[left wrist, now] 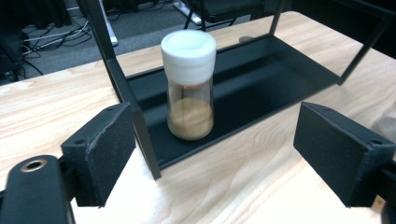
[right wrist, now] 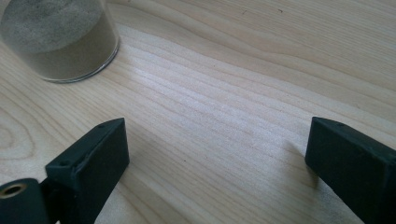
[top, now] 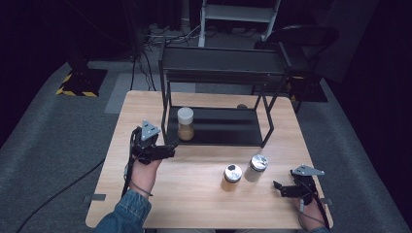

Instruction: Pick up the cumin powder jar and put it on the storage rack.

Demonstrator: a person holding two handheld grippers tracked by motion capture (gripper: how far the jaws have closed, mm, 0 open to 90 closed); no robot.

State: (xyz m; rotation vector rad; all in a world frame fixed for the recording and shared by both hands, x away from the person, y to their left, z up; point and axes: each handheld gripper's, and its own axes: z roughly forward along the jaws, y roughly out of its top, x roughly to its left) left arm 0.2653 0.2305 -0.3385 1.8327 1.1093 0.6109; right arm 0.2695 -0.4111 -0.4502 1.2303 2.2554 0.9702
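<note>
A glass jar (top: pixel 185 124) with a white lid and brown powder stands upright at the left end of the black rack's lower shelf (top: pixel 228 127). My left gripper (top: pixel 167 151) is open just left of and in front of it, apart from it. In the left gripper view the jar (left wrist: pixel 189 93) stands beyond the rack's front post, ahead of the open left gripper (left wrist: pixel 233 154). Two jars with metal lids (top: pixel 232 174) (top: pixel 256 166) stand on the table. My right gripper (top: pixel 279 188) rests open to their right. In the right gripper view a powder jar (right wrist: pixel 58 39) stands ahead of the empty right gripper (right wrist: pixel 217 158).
The black two-tier rack's top shelf (top: pixel 223 60) overhangs the lower shelf, and its thin posts (left wrist: pixel 135 116) stand at the corners. The wooden table (top: pixel 194 204) has bare room along the front. A dark chair (top: pixel 301 39) and cables lie beyond the table.
</note>
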